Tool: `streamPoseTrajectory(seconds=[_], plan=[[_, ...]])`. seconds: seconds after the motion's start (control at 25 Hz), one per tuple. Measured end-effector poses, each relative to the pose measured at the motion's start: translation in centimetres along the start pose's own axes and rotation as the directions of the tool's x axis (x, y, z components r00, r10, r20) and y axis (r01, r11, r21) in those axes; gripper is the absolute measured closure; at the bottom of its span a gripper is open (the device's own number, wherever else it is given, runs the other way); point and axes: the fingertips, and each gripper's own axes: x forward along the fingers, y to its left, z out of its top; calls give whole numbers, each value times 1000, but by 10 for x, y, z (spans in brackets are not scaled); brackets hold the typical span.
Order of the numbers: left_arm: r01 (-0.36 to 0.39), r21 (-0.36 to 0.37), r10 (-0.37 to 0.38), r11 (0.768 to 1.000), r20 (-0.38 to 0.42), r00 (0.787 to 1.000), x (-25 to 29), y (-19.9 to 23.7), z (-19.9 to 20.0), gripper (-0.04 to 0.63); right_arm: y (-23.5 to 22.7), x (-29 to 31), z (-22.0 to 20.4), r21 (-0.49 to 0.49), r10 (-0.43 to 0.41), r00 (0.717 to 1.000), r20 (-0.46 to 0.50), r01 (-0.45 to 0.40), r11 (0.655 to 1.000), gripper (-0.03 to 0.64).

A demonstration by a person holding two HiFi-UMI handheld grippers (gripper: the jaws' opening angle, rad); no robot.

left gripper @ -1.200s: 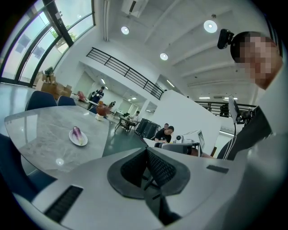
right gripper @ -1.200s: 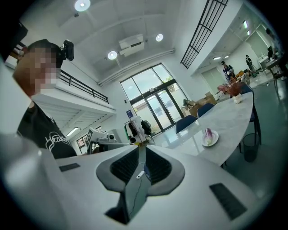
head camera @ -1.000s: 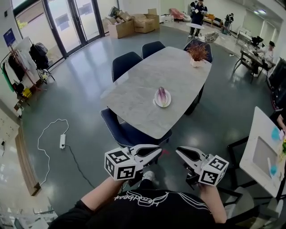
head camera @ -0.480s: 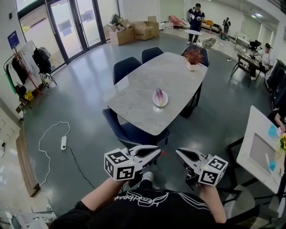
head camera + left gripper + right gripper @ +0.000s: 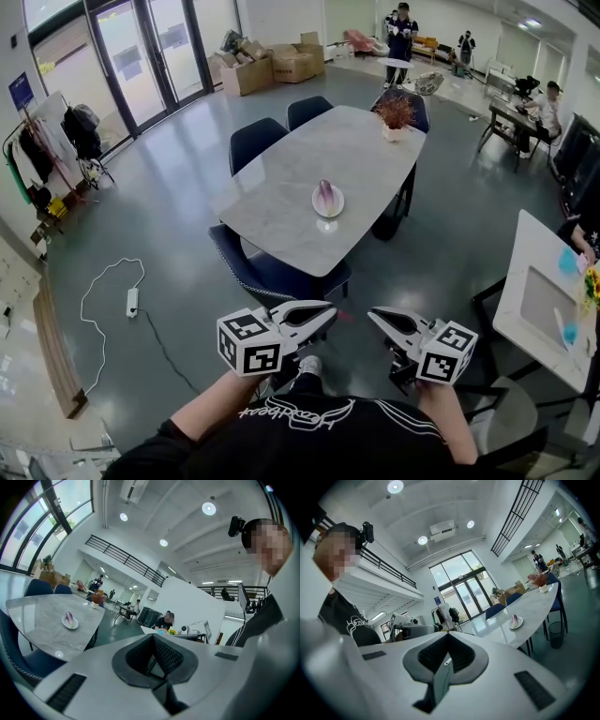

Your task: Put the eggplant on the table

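Fingers (image 5: 302,321) together, empty, on left gripper (image 5: 332,310) and right gripper (image 5: 373,315); eggplant (image 5: 326,194) clear of table (image 5: 281,183) edges.

Blk tee (image 5: 309,436) w/ white script, left claw (image 5: 330,315) & right claw (image 5: 373,317) white, b/w marker cubes (image 5: 251,343)

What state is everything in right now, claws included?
Eggplant: lying on the plate, not yet on the table top.
Plate: flat on the table, holding the eggplant.
Left claw: shut, empty, far short of the table.
Right claw: shut, empty, beside the left.
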Motion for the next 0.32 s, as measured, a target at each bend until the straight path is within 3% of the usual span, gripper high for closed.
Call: streamPoseTrajectory(seconds=[0.32], plan=[[-2, 4, 2, 1000, -4, 1000, -7, -7, -1, 586, 8, -6, -1, -5, 5, 1000, -3, -5, 1000, 611]])
